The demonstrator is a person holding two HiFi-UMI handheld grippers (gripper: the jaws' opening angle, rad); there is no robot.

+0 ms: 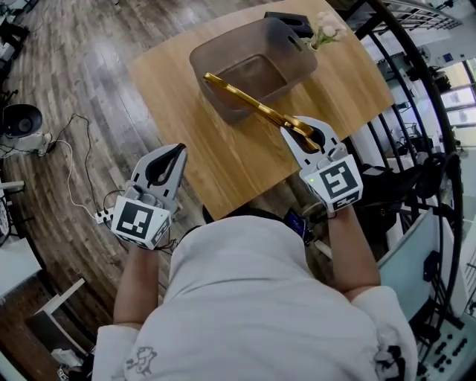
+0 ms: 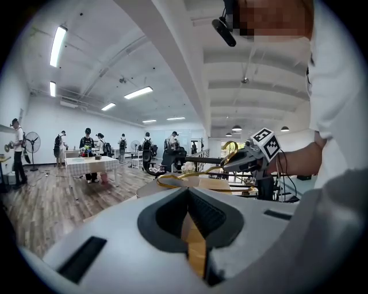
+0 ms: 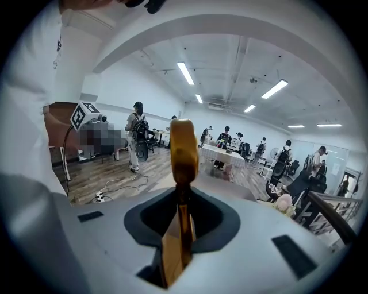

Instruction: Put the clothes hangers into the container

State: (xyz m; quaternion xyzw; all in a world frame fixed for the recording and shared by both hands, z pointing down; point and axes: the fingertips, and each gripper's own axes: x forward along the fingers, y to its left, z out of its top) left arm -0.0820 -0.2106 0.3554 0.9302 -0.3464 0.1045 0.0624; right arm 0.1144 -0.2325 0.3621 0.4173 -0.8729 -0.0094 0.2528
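Observation:
A gold clothes hanger (image 1: pixel 245 99) slants from my right gripper (image 1: pixel 303 128) up over the near rim of the translucent grey-brown container (image 1: pixel 286 67) on the wooden table (image 1: pixel 223 156). My right gripper is shut on the hanger's hook end. In the right gripper view the gold hanger (image 3: pixel 183 150) stands up from between the closed jaws of the right gripper (image 3: pixel 179 224). My left gripper (image 1: pixel 177 152) hovers off the table's left corner, shut and empty. The left gripper view looks past the left gripper (image 2: pixel 192 232) to the hanger (image 2: pixel 179 178) and the right gripper (image 2: pixel 246 159).
A small vase of pale flowers (image 1: pixel 326 27) and a black object (image 1: pixel 288 19) stand behind the container. A black railing (image 1: pixel 416 82) runs along the table's right side. A power strip with cables (image 1: pixel 101 216) lies on the wood floor at the left.

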